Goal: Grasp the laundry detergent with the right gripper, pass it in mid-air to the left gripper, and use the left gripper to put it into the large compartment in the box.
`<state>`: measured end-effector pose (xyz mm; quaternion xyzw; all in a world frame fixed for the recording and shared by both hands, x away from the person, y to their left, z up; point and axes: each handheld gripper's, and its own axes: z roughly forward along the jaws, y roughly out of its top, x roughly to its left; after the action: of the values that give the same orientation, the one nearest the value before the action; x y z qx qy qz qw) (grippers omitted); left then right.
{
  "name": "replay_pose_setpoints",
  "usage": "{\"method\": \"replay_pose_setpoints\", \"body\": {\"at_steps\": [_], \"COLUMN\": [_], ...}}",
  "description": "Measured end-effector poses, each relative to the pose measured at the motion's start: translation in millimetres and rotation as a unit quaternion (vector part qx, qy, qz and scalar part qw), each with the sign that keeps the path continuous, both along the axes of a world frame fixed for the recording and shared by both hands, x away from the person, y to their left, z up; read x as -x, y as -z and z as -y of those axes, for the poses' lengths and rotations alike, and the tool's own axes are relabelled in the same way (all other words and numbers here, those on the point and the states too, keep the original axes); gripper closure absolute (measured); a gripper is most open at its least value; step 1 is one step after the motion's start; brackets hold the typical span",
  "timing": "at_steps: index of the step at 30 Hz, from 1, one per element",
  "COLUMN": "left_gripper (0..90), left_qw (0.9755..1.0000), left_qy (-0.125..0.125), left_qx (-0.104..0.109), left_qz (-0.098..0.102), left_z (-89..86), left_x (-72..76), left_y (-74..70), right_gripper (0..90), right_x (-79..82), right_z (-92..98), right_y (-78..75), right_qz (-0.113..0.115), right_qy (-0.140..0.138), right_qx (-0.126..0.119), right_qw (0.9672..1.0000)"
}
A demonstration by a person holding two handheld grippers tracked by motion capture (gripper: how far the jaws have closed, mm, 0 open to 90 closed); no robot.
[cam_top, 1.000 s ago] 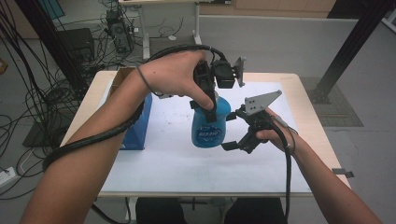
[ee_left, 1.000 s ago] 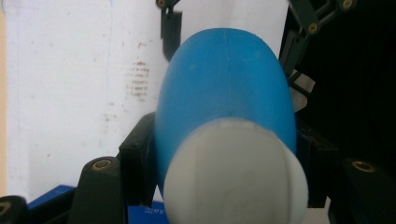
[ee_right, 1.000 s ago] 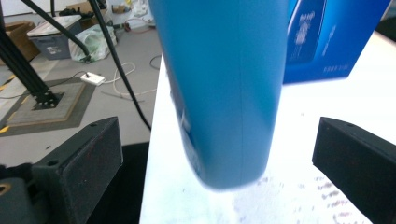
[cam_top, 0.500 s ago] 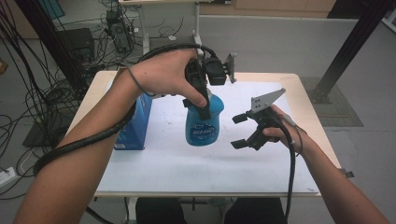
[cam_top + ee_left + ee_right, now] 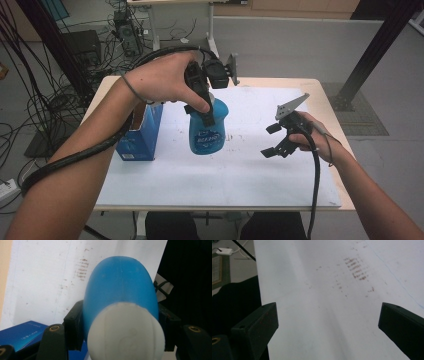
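A blue bottle [image 5: 206,129] with a white cap [image 5: 127,336] hangs above the white sheet [image 5: 250,165], held near its top by my left gripper [image 5: 200,107], which is shut on it. In the left gripper view the bottle [image 5: 120,287] sits between the two black jaws, cap toward the camera. My right gripper [image 5: 270,140] hovers open to the right of the bottle, apart from it, jaws pointing left. In the right gripper view its gripper [image 5: 327,330] has wide jaws with nothing between them, over the stained sheet [image 5: 332,290].
A blue box [image 5: 141,134] stands on the table's left part, beside the bottle; its corner [image 5: 22,335] appears in the left gripper view. The wooden table edge [image 5: 330,115] runs along the right. Cables and a black post lie on the floor beyond.
The left gripper has carried the bottle leftward and slightly up. The right gripper has drawn away to the right and down, and the gap between it and the bottle has widened.
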<state>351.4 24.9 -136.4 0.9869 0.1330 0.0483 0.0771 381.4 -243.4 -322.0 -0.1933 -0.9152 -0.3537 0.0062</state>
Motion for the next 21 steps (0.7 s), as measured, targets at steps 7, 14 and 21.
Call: {"method": "replay_pose_setpoints", "body": {"at_steps": [7, 14, 21], "left_gripper": [37.7, 37.7, 37.7], "left_qw": [0.9999, 0.9995, 0.9971], "left_qy": [-0.015, -0.031, -0.076], "left_qx": [0.007, 0.006, 0.005], "left_qz": [-0.003, 0.005, -0.004], "left_z": [-8.7, -10.8, -12.9], "left_x": [-2.8, -2.9, -5.9], "left_y": [-1.2, -5.3, -9.6], "right_gripper": [2.2, 2.8, 3.3], "right_x": [-10.1, -14.6, -17.8], "right_z": [18.6, 27.9, 31.9], "right_y": [5.9, 10.9, 15.4], "right_qz": [-0.012, -0.001, 0.006], "right_qy": [0.049, 0.087, 0.102], "right_qx": [0.057, 0.12, 0.159], "right_qw": [0.9971, 0.989, 0.982]}}
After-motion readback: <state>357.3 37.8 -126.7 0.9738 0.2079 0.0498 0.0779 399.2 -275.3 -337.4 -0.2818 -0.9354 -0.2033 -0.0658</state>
